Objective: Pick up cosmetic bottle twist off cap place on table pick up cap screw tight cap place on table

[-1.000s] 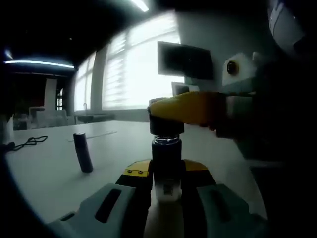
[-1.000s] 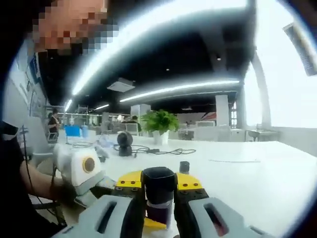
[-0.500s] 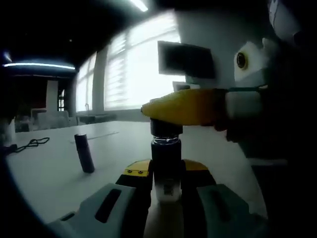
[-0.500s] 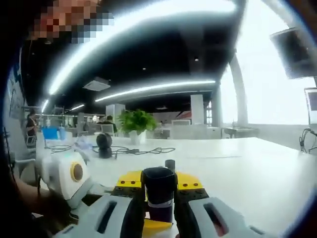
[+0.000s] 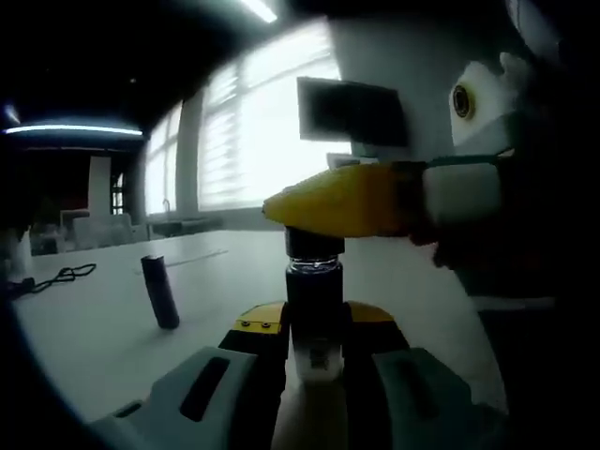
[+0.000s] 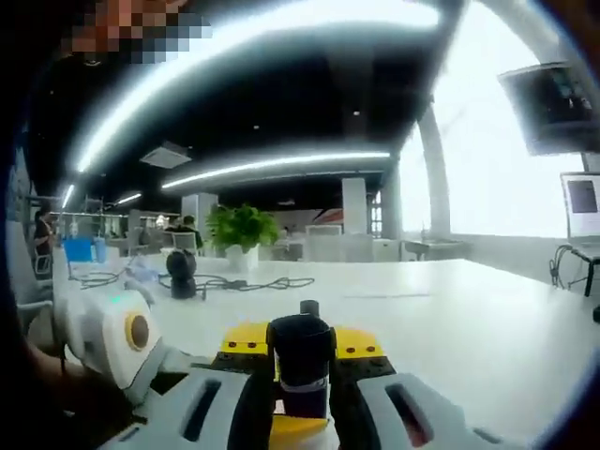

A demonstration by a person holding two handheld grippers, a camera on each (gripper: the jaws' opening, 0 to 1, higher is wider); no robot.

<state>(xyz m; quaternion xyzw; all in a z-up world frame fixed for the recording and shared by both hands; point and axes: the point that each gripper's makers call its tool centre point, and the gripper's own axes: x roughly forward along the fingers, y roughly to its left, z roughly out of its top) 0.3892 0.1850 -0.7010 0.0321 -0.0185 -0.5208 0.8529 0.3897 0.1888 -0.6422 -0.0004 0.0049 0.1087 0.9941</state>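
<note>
A wide white table (image 5: pixel 103 328) runs off toward a wall of bright windows (image 5: pixel 253 131). A small dark upright cylinder (image 5: pixel 160 291) stands on it, leaning slightly, and a thin black cable (image 5: pixel 56 277) lies looped near the far edge. A dark flat monitor (image 5: pixel 352 112) sits up against the window side. In the right gripper view, a green leafy potted plant (image 6: pixel 242 234) stands at the far end of the table (image 6: pixel 487 328), a round black camera-like object (image 6: pixel 181 272) with tangled black cords (image 6: pixel 253 283) beside it. Long white ceiling light strips (image 6: pixel 281 169) cross overhead, and a person (image 6: pixel 42 248) sits far back
</note>
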